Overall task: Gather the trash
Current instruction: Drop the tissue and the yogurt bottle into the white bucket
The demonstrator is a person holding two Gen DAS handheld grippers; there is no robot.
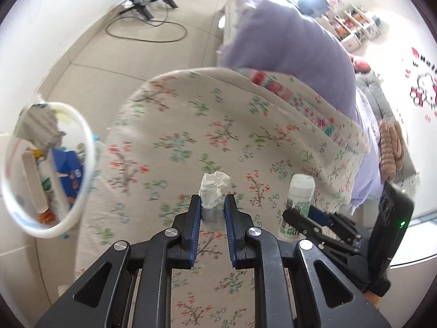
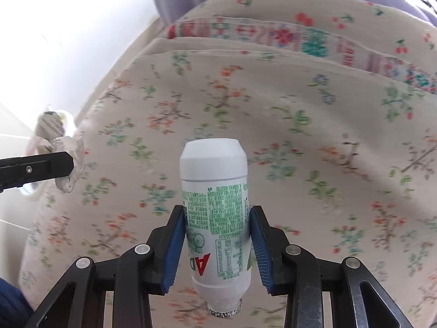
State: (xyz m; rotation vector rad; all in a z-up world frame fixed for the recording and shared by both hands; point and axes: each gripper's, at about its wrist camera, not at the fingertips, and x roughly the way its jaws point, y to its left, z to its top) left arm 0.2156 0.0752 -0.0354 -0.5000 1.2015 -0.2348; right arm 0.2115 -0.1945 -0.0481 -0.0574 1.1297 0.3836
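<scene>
My left gripper is shut on a crumpled white tissue and holds it above the floral bedspread. My right gripper is shut on a white drink bottle with green print, held upside down with its base pointing away. The bottle also shows in the left wrist view, right of the tissue. The tissue shows in the right wrist view at the left, in the left gripper's finger. A white round trash bin with several pieces of rubbish inside stands left of the bed.
A purple blanket lies at the far end of the bed. Black stands and a cable lie on the tiled floor beyond. A white wall with a pink sticker is to the right.
</scene>
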